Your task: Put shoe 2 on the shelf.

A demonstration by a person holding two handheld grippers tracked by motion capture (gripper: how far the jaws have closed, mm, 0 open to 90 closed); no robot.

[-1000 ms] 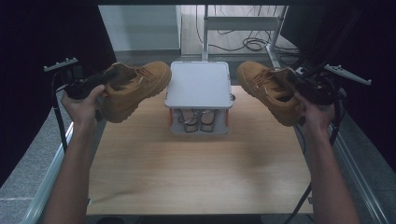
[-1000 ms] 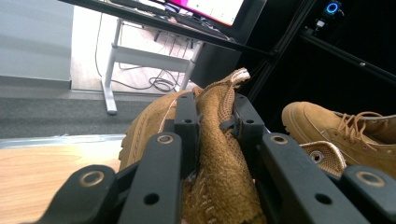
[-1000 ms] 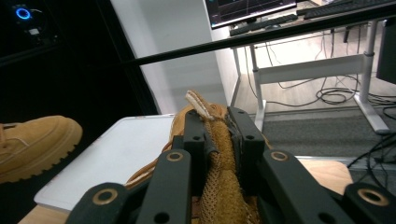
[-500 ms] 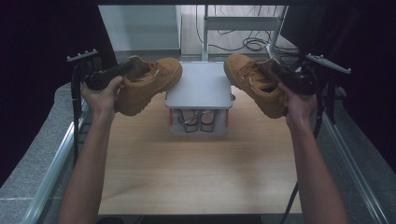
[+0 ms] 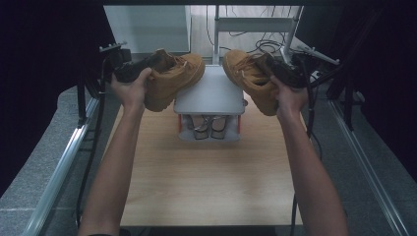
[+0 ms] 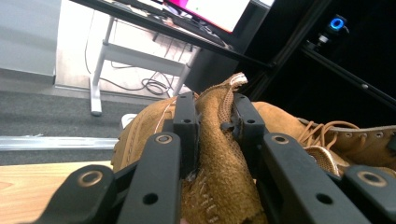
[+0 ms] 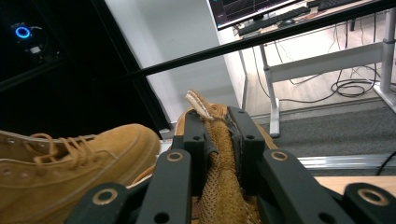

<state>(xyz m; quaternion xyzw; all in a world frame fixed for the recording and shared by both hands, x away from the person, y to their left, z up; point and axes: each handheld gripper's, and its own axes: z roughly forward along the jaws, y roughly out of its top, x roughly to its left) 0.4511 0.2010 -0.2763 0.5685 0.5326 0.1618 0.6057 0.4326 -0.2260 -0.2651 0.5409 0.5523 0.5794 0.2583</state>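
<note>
Two tan suede lace-up boots hang in the air over a small white shoe rack (image 5: pixel 211 93) at the back of the wooden table (image 5: pixel 206 187). My left gripper (image 5: pixel 147 65) is shut on the collar of the left boot (image 5: pixel 174 81), whose toe points at the rack's top. In the left gripper view the black jaws (image 6: pixel 214 112) pinch the folded collar (image 6: pixel 217 154), and the other boot (image 6: pixel 345 140) shows at right. My right gripper (image 5: pixel 276 69) is shut on the right boot (image 5: pixel 248 78). Its jaws (image 7: pixel 217 123) clamp that boot's collar (image 7: pixel 219 186), with the left boot (image 7: pixel 70 158) beside it.
A pair of grey shoes (image 5: pixel 206 125) sits on the rack's lower shelf. Metal rails (image 5: pixel 59 167) run along both sides of the table. Behind the table stand a white desk frame (image 5: pixel 216 24) and floor cables (image 5: pixel 268 46). Dark curtains hang at both sides.
Both hands have carried their boots inward toward each other. The boots, earlier out beside the rack, now hang over its top's left and right edges.
</note>
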